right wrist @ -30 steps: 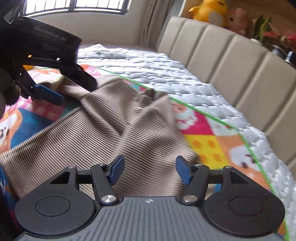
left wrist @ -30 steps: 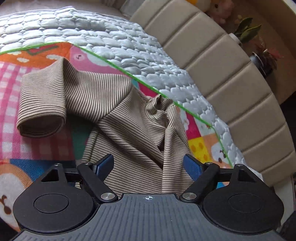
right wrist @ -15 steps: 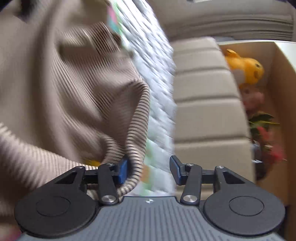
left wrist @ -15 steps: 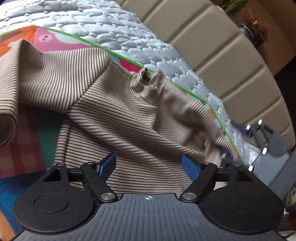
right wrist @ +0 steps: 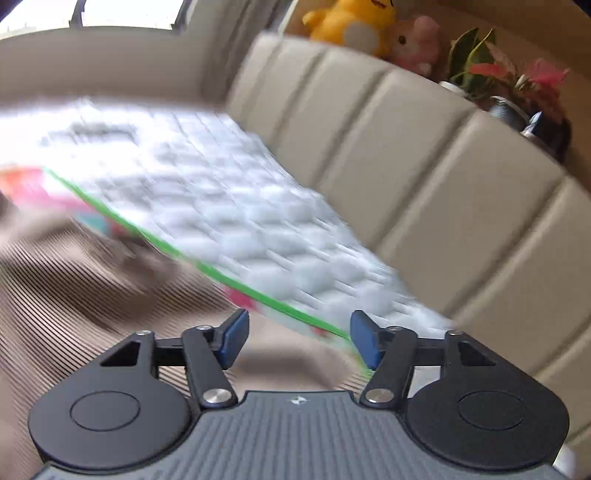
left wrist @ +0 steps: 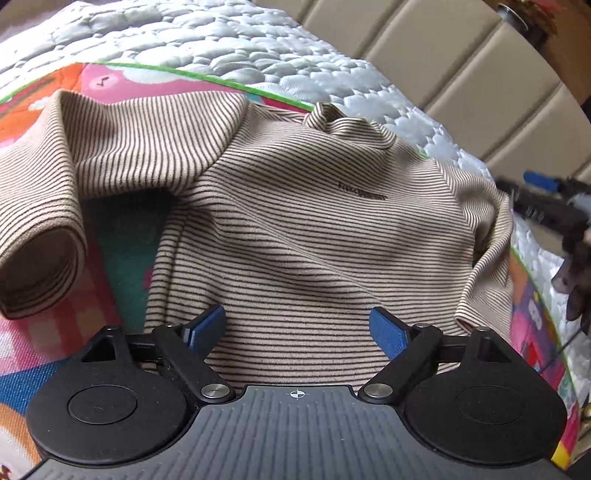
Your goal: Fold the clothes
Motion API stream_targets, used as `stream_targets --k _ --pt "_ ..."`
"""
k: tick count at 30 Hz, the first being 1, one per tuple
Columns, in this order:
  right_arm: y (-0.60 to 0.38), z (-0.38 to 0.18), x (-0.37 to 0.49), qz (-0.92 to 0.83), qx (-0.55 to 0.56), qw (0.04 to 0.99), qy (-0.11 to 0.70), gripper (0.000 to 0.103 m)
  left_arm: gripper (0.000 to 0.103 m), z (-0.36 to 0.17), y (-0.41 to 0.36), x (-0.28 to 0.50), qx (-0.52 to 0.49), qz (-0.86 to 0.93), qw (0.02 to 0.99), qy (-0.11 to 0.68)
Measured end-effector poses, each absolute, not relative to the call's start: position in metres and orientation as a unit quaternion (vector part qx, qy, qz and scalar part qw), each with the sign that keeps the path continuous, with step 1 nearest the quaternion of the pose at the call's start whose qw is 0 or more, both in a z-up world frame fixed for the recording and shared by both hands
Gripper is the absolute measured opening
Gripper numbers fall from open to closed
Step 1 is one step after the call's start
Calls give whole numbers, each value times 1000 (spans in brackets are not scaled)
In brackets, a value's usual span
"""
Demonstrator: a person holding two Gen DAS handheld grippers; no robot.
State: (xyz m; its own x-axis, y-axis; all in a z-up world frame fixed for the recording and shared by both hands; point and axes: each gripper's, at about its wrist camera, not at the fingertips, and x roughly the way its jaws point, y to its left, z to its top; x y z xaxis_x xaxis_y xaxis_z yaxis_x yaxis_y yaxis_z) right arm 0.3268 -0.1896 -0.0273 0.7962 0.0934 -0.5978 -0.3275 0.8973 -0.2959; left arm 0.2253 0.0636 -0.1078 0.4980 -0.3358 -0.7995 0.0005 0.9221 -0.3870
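A tan shirt with thin dark stripes (left wrist: 295, 229) lies front up on a colourful play mat (left wrist: 40, 332), collar toward the quilt. Its left sleeve (left wrist: 40, 229) is bent back with the cuff open toward me. My left gripper (left wrist: 297, 326) is open just above the shirt's lower body, holding nothing. My right gripper (right wrist: 297, 338) is open and empty over the shirt's right edge (right wrist: 92, 280); it also shows blurred at the right of the left wrist view (left wrist: 546, 203).
The mat lies on a pale quilted bedspread (left wrist: 229, 48). A beige padded headboard (right wrist: 424, 177) runs along the far side. Plush toys (right wrist: 354, 26) and potted plants (right wrist: 509, 85) stand behind it.
The shirt's right side, bunched a second ago, has been pulled out flat. The right gripper held the shirt's edge half a second ago and has let go and swung away.
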Motion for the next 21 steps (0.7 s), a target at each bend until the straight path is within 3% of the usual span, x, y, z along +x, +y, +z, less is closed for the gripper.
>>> stream_targets --k 2,6,12,14,21 --pt "-158 -28 332 167 -165 922 308 62 95 -108 63 227 -171 -99 848 493" --pt "-91 -56 349 249 -150 897 332 39 95 -109 62 229 -171 -102 848 492" --pt "-41 -118 388 191 -264 877 352 37 97 -110 60 228 -155 -116 851 489" --pt "-44 -125 402 161 -288 881 339 44 99 -110 59 228 -150 -120 852 488" --pt "-99 -58 354 160 -156 916 333 47 103 -112 55 227 -131 -135 855 484"
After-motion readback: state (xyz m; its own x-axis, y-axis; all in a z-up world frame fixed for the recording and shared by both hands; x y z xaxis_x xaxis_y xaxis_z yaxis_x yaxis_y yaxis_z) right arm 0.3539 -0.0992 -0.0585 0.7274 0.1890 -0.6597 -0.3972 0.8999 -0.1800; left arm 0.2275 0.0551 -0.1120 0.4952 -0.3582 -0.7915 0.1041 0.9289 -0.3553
